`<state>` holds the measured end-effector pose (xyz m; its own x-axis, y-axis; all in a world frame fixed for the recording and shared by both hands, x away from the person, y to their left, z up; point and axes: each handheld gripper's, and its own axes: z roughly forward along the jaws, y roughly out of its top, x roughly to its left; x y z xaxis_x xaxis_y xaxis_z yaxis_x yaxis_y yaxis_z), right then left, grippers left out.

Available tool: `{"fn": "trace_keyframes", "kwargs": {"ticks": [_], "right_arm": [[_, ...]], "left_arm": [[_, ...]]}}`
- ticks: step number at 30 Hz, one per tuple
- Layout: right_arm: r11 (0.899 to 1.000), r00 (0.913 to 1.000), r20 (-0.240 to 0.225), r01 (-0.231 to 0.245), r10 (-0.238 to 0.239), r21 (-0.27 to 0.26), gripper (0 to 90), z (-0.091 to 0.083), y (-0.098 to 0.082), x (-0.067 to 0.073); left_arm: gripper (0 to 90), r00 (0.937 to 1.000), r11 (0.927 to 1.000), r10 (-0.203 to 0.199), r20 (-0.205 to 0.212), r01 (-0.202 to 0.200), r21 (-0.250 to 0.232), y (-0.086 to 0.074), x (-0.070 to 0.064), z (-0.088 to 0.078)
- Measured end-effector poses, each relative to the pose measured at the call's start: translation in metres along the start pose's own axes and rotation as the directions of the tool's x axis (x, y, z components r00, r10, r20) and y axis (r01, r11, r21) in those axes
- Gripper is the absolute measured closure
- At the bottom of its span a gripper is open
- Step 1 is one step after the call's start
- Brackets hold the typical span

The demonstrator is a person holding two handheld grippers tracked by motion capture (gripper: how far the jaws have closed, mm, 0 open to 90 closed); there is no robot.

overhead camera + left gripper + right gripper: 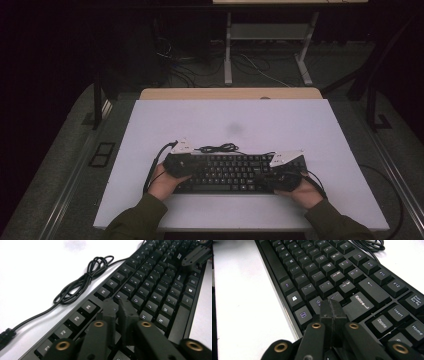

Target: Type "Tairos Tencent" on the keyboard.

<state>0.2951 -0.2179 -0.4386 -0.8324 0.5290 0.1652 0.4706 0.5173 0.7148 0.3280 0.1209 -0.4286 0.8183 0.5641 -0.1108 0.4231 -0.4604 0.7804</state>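
Note:
A black keyboard (235, 172) lies flat near the front of the white tabletop (225, 120). My left gripper (196, 172) rests over its left end; in the left gripper view its jaws (118, 307) stand together above the keys with nothing between them. My right gripper (266, 180) sits over the keyboard's right end, and in the right gripper view its jaws (332, 307) are pressed together just above the keys beside Enter (362, 303). The keyboard's black cable (217, 148) lies coiled on the table behind it. The right gripper (197, 255) also shows far off in the left gripper view.
A wooden table edge (230, 93) runs behind the white surface. Beyond it stand white desk legs (228, 50) with loose cables (260, 67) on the dark floor. White tabletop extends behind and beside the keyboard.

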Motion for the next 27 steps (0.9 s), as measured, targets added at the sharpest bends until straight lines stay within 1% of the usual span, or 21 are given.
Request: {"fn": "trace_keyframes", "kwargs": {"ticks": [1, 3, 4, 5, 7, 10, 11, 16, 18, 19, 24, 27], "right_arm": [[1.0, 1.0, 0.0, 0.0, 0.0, 0.0, 89.5, 0.0, 0.0, 0.0], [1.0, 1.0, -0.001, 0.0, 0.0, 0.0, 89.5, 0.0001, 0.0, -0.0001], [1.0, 1.0, -0.001, -0.001, 0.001, 0.001, 89.5, 0.0, 0.0, -0.0001], [1.0, 1.0, 0.0, -0.001, 0.001, 0.001, 89.5, 0.0, 0.0, -0.0001], [1.0, 1.0, 0.0, -0.001, 0.001, 0.001, 89.5, 0.0, 0.0, 0.0], [1.0, 1.0, 0.0, -0.001, 0.001, 0.001, 89.5, 0.0, 0.0, 0.0], [1.0, 1.0, 0.0, 0.0, 0.0, 0.001, 89.5, 0.0, 0.0, 0.0], [1.0, 1.0, 0.0, 0.0, 0.0, 0.0, 89.5, 0.0001, 0.0, -0.0001], [1.0, 1.0, 0.0, -0.001, 0.001, 0.001, 89.5, 0.0, 0.0, 0.0], [1.0, 1.0, 0.0, 0.0, 0.0, 0.001, 89.5, 0.0, 0.0, 0.0], [1.0, 1.0, 0.0, -0.001, 0.001, 0.001, 89.6, 0.0001, 0.0, 0.0], [1.0, 1.0, 0.0, 0.0, 0.0, 0.001, 89.5, 0.0, 0.0, 0.0]], "left_arm": [[86.3, 0.9999, 0.9999, 0.009, 0.004, -0.009, 0.006, 0.0, 0.0006, 0.0005], [88.5, 0.9999, 0.9999, 0.001, 0.015, -0.001, 0.011, 0.0001, -0.0003, 0.0017], [88.5, 0.9998, 0.9998, 0.006, 0.019, -0.006, 0.016, 0.0004, -0.0005, 0.0022], [88.5, 0.9996, 0.9995, 0.019, 0.023, -0.019, 0.023, 0.0005, -0.0002, 0.0024], [88.6, 0.9996, 0.9996, 0.015, 0.025, -0.015, 0.025, 0.0006, -0.0019, 0.0043], [88.6, 0.9992, 0.9988, 0.028, 0.027, -0.029, 0.04, 0.0007, -0.0022, 0.0062], [88.6, 0.9994, 0.999, 0.023, 0.026, -0.024, 0.039, 0.0007, -0.0027, 0.007], [88.6, 0.9992, 0.9982, 0.029, 0.029, -0.03, 0.052, 0.0006, -0.0028, 0.009], [88.6, 0.9993, 0.9984, 0.024, 0.029, -0.025, 0.05, 0.0006, -0.0033, 0.0096], [88.6, 0.9992, 0.9981, 0.028, 0.029, -0.03, 0.053, 0.0006, -0.0031, 0.0094], [88.6, 0.9993, 0.9984, 0.024, 0.027, -0.026, 0.051, 0.0005, -0.0035, 0.0097], [88.6, 0.9991, 0.9981, 0.03, 0.031, -0.031, 0.054, 0.0002, -0.0036, 0.0099]]}}
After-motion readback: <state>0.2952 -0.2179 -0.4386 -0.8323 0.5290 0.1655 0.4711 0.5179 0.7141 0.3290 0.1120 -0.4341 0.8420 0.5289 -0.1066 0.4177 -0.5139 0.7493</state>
